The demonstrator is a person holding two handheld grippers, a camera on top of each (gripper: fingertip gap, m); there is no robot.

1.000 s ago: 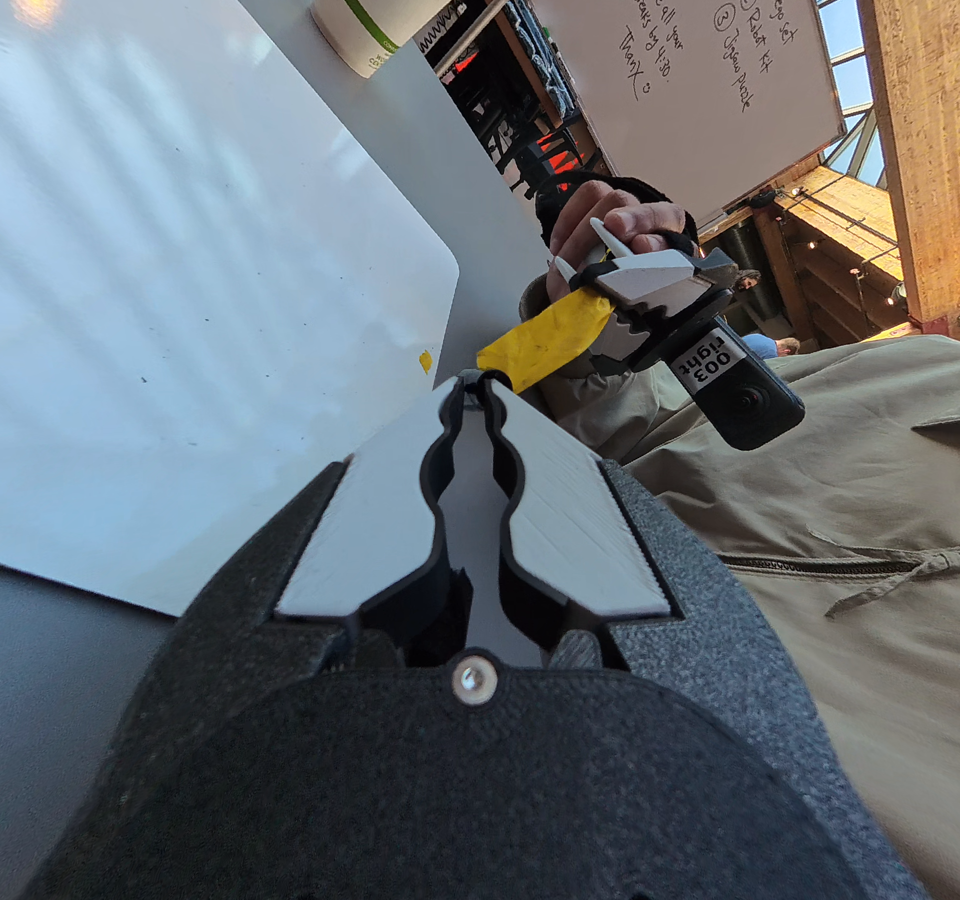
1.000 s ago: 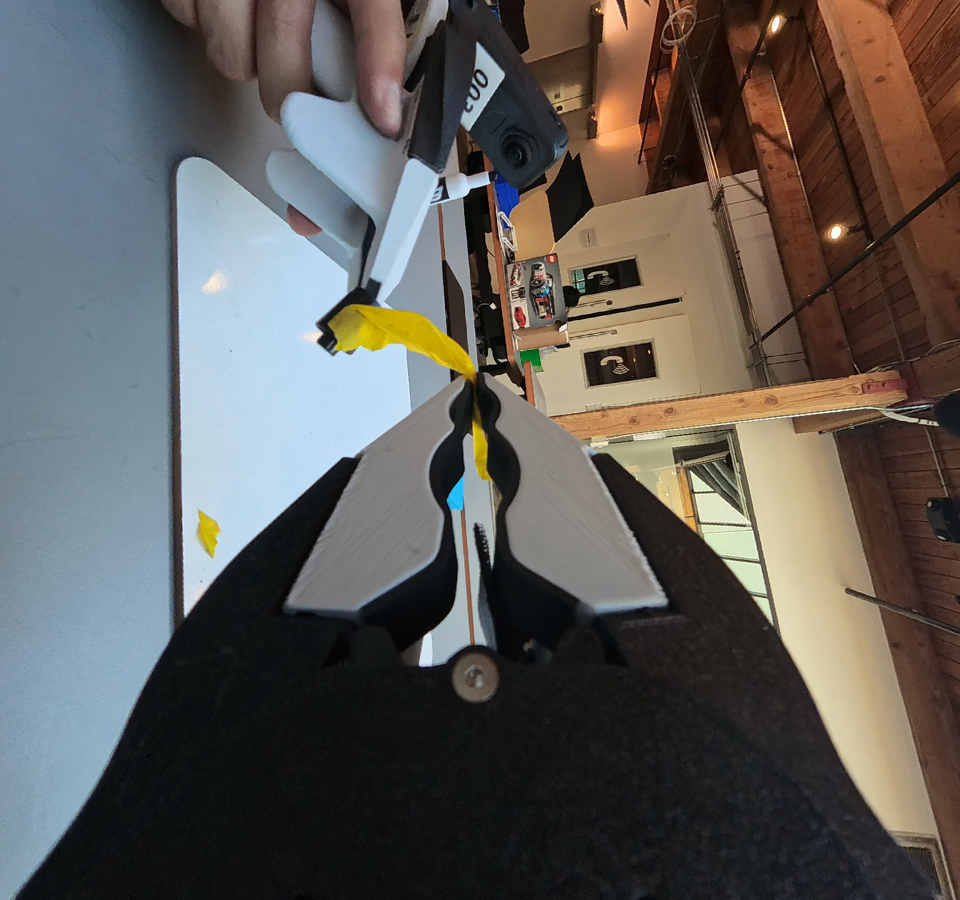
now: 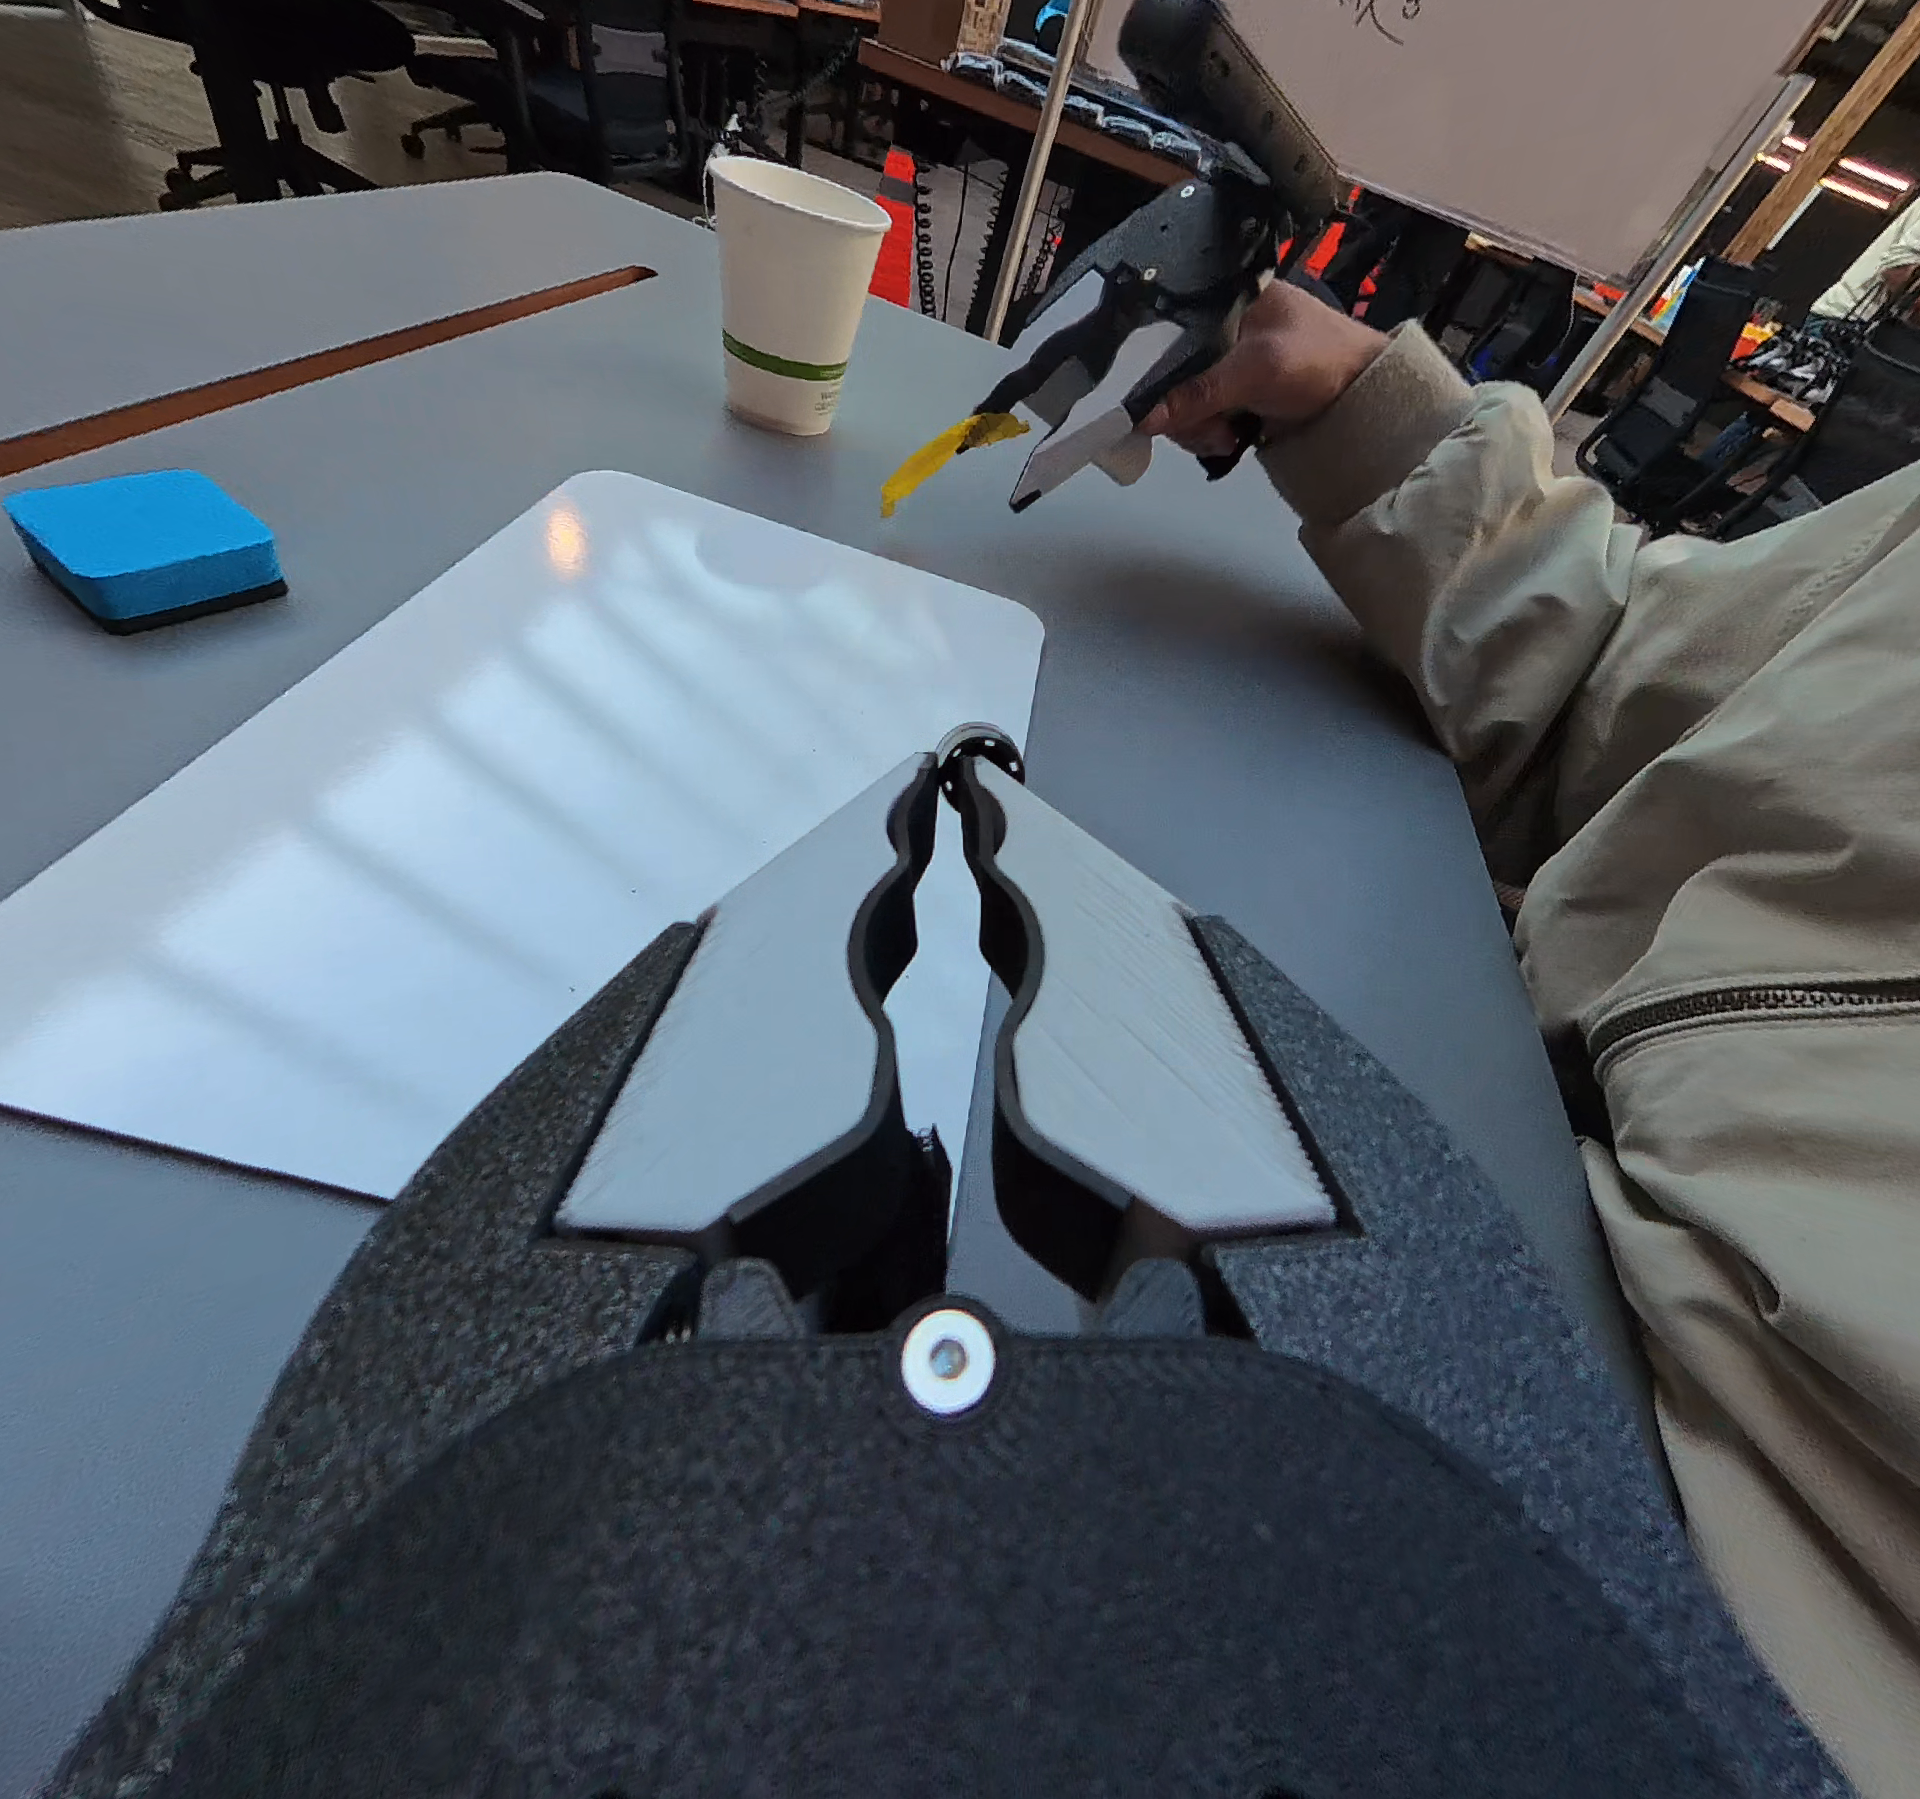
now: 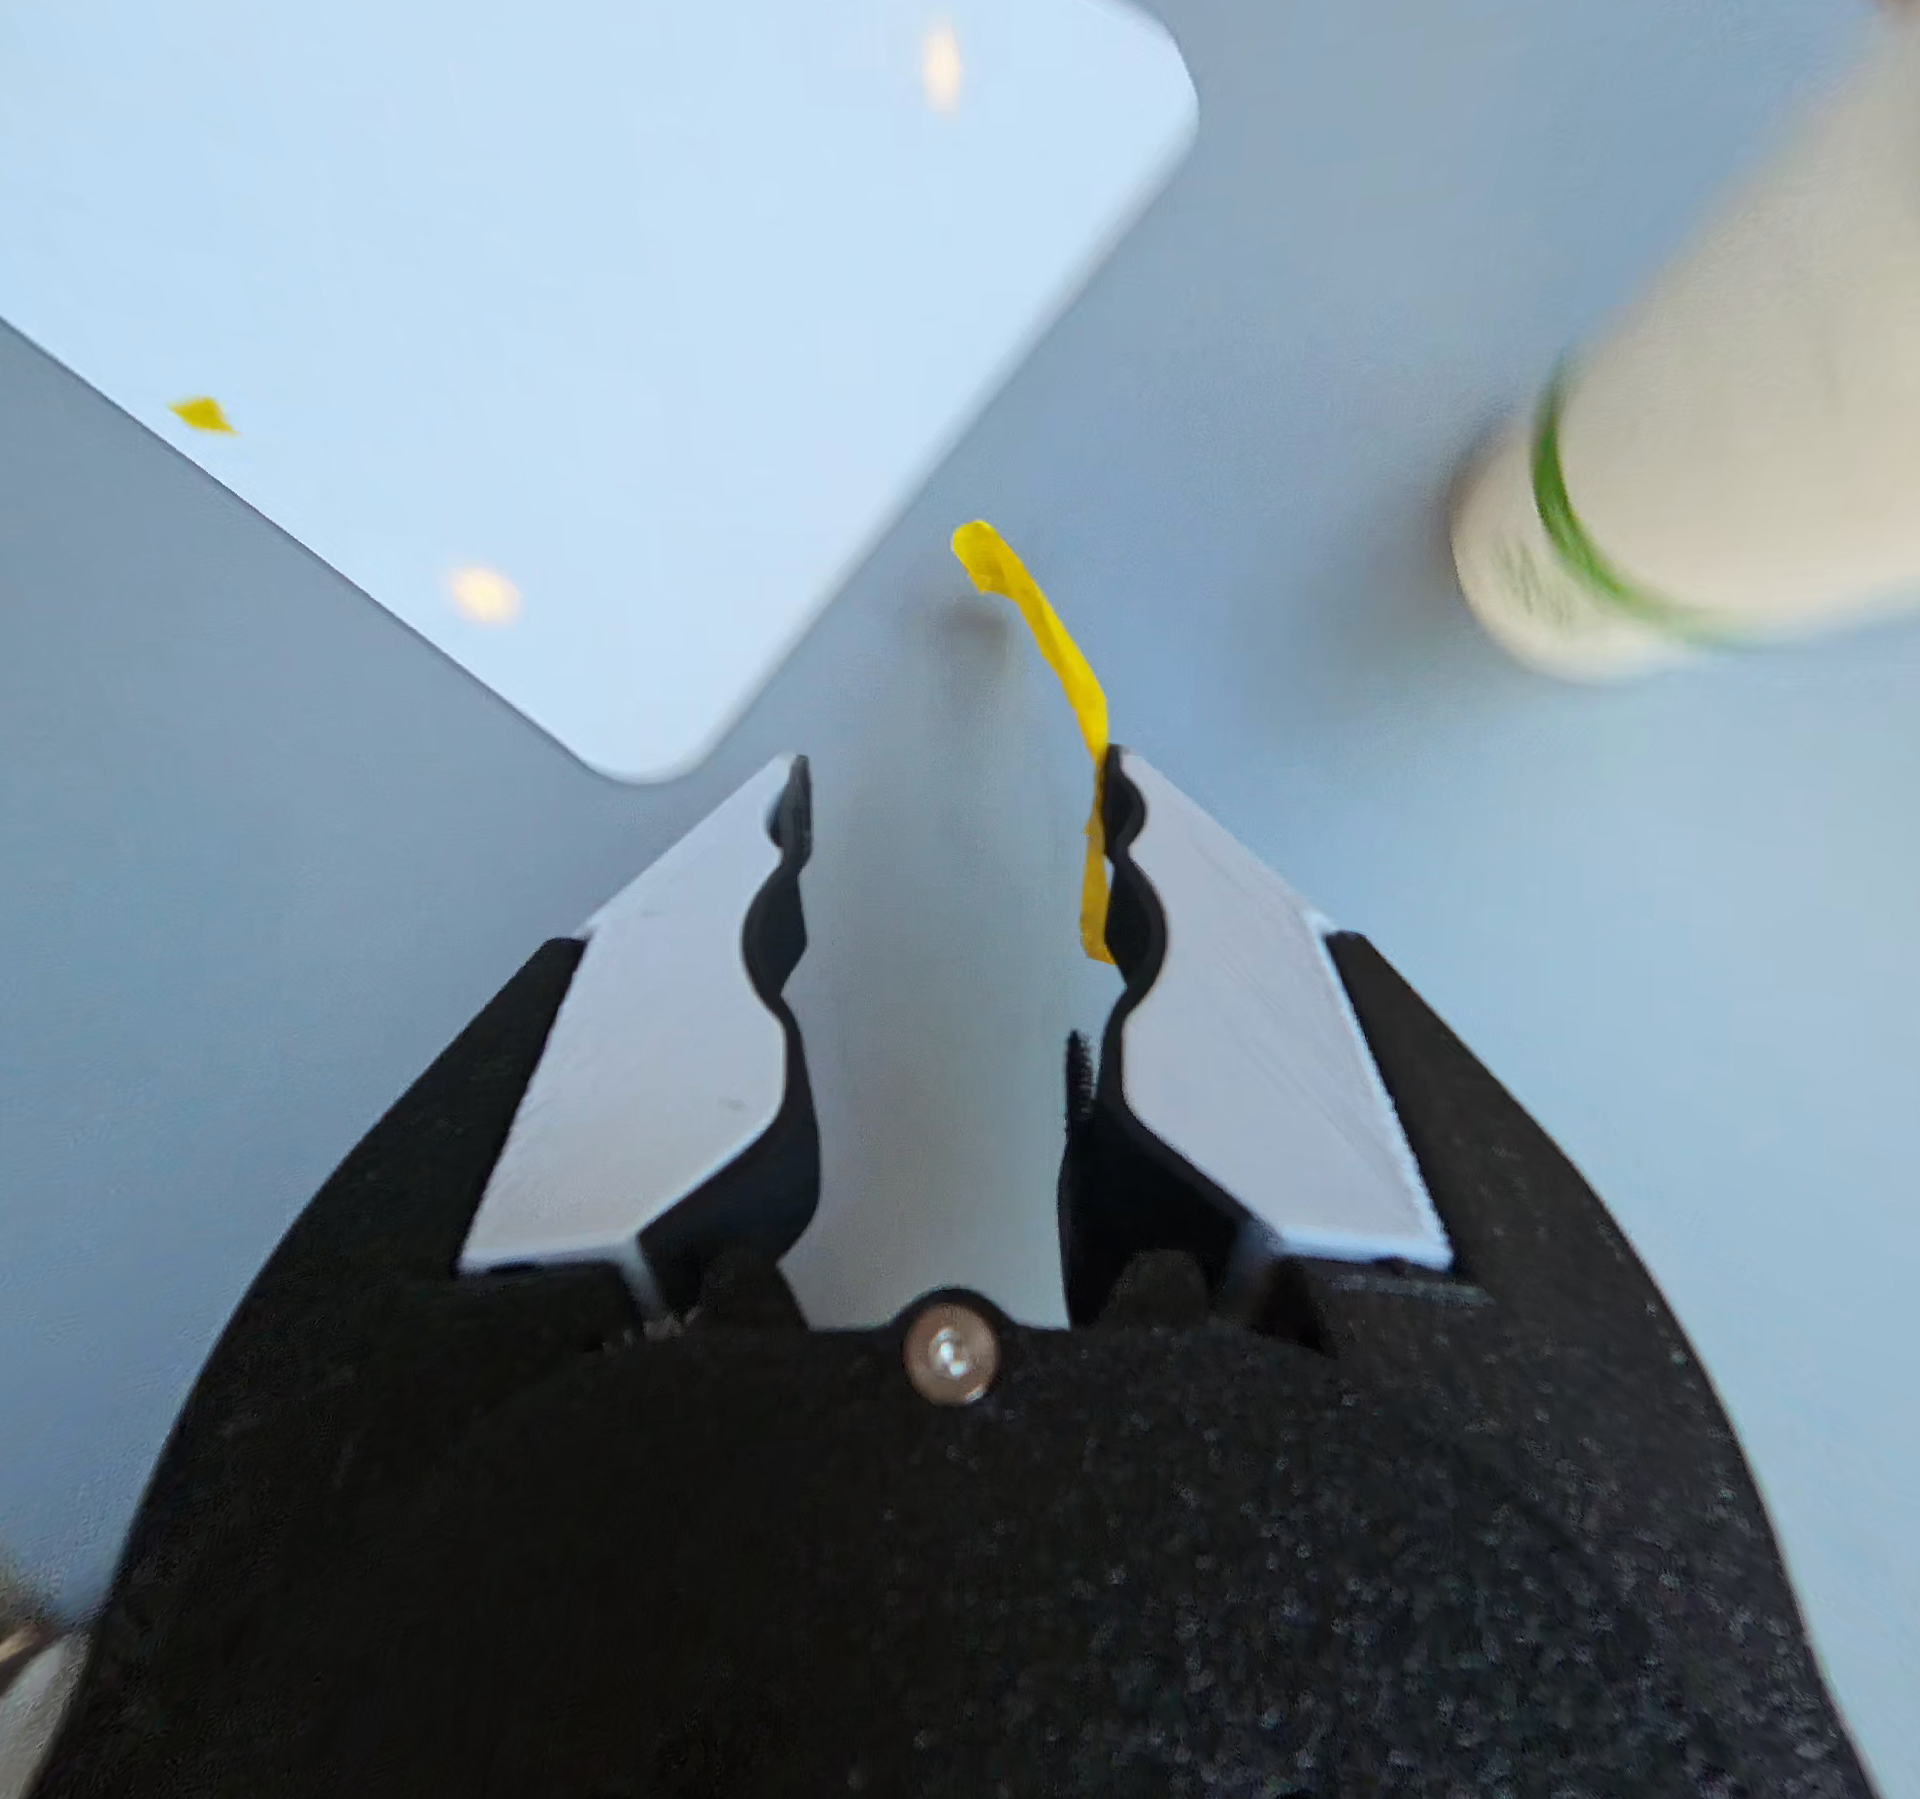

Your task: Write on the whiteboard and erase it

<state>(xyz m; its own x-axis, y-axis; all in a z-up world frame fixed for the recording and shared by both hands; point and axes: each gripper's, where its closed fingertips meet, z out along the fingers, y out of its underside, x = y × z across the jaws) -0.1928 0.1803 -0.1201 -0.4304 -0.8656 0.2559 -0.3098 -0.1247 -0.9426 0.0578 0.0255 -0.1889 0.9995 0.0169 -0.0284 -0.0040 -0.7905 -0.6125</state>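
My right gripper (image 4: 954,767) has its jaws spread apart above the grey table (image 4: 1351,814); a yellow tape strip (image 4: 1049,637) clings to one finger, near a paper cup (image 4: 1704,461). My left gripper (image 3: 961,775) pinches a small black ring (image 3: 982,747) over the white board (image 3: 499,814).

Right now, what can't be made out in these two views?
Left wrist view: small dark round thing at the tips of the shut left gripper, too small to identify.
Right wrist view: paper cup, blurred and cut off by the edge.
Right wrist view: yellow tape clings to one finger of the open right gripper; that finger hides how far it sticks.
Left wrist view: the cup's inside, hidden by its wall.
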